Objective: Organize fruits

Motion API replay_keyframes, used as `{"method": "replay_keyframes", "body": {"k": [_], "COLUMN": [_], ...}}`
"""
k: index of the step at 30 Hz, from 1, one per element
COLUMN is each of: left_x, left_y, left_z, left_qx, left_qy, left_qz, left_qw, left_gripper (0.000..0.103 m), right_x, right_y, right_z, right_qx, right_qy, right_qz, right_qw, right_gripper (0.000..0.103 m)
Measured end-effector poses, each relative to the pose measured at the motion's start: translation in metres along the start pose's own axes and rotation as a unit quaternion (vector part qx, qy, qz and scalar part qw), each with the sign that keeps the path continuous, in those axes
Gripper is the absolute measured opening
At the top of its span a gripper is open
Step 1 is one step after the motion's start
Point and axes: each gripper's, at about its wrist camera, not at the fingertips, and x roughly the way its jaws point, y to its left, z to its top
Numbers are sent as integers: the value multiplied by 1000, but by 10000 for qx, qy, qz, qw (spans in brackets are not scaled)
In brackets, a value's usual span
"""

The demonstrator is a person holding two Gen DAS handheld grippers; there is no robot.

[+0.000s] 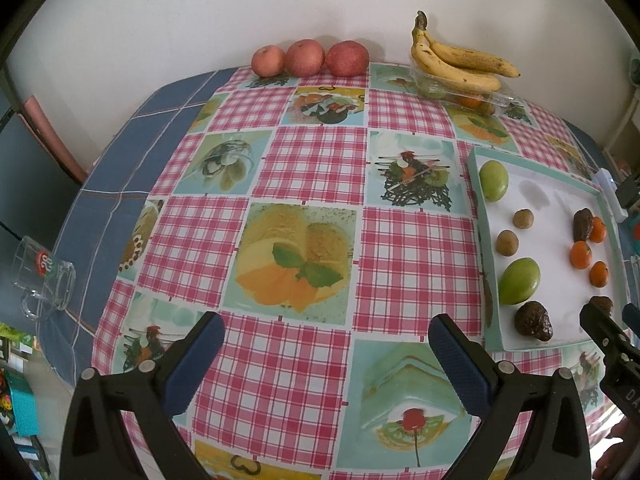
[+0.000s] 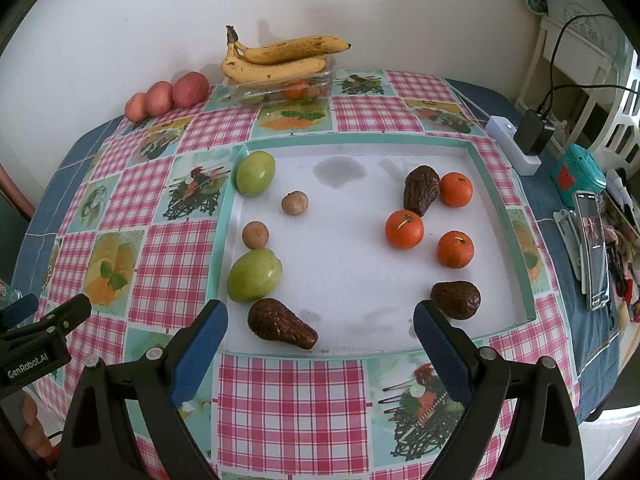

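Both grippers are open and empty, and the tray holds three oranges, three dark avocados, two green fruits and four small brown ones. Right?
Not quite: the right wrist view shows only two small brown fruits in the tray, not four. The rest stands: left gripper and right gripper are open and empty.

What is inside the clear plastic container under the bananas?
Through the clear plastic container an orange fruit and something green show. The spotted yellow bananas on top cover the rest.
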Motion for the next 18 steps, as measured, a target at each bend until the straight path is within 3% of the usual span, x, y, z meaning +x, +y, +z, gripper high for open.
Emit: {"method": "replay_keyframes", "body": {"k": [18], "left_x": [1], "left_y": [2], "left_z": [0], "left_qx": [-25], "left_qy": [63], "left_qz": [1], "left_qw": [10000], "left_gripper": [103], "right_x": [1], "right_y": [0], "right_z": [0], "right_qx": [-41], "right_qy": [16], "right_qz": [4], "right_qw": [10000], "right_gripper": [94]}}
